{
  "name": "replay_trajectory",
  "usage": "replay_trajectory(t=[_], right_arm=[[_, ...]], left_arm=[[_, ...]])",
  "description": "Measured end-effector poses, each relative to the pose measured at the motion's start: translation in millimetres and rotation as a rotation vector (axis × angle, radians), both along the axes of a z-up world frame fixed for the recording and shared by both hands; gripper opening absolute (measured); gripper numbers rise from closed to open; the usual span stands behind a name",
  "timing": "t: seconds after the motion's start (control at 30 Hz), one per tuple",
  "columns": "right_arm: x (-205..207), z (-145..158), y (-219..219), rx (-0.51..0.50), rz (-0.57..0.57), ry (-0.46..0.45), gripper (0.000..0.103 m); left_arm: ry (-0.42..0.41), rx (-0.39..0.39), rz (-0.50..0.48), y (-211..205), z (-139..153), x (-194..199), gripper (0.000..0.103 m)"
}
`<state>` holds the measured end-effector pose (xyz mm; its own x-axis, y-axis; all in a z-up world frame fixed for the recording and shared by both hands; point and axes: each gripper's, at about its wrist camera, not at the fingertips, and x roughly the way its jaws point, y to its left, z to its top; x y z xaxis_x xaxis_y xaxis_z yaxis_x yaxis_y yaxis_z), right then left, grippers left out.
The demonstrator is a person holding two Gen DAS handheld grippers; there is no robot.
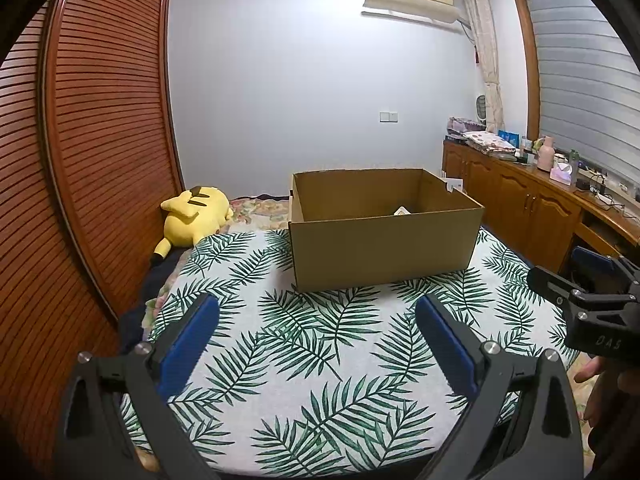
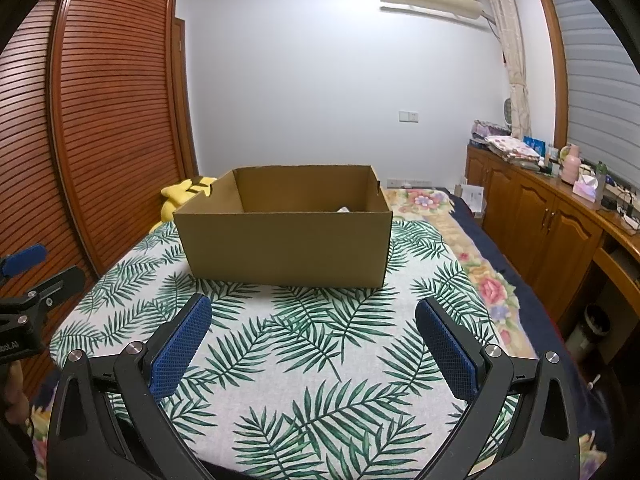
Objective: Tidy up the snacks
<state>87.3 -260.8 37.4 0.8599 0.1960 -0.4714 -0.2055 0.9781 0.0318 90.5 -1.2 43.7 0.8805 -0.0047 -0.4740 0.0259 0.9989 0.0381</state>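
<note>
Left gripper [image 1: 316,316]: I am holding it over the leaf-print cloth [image 1: 320,360], jaws spread wide, nothing between the blue pads [image 1: 188,340].
Right gripper [image 2: 312,316]: I am holding it level beside the left one, jaws equally wide and carrying nothing.
Cardboard box [image 1: 384,248]: it is sitting open-topped on the cloth ahead of both grippers, well apart from the fingertips.
Snacks: I am seeing only a pale corner of something [image 1: 401,211] poking above the near wall inside the box, toward its right side; I cannot tell what it is. No loose packets are showing on the cloth in either view.
Stage, as I judge it: either the sorting is close to done or the remaining packets are lying outside both views.
Advice for the step: I am recommending a look over the box rim before reaching, approaching from above, not across the near wall, and keeping the jaws wide until a packet sits squarely between the pads.
Hazard: the box is light, so I am guarding against nudging it along the cloth.
Surroundings: a yellow plush toy [image 1: 196,216] is lying left of the box, clear of the work.
</note>
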Motion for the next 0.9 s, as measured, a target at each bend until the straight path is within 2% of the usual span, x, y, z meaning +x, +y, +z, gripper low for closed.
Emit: replay_trajectory(t=[0.9], right_arm=[[-0.3, -0.8, -0.9, 0.002, -0.002, -0.001, 0.103]], left_arm=[[-0.008, 0.005, -0.001, -1.6, 2.5, -3.4, 0.100]])
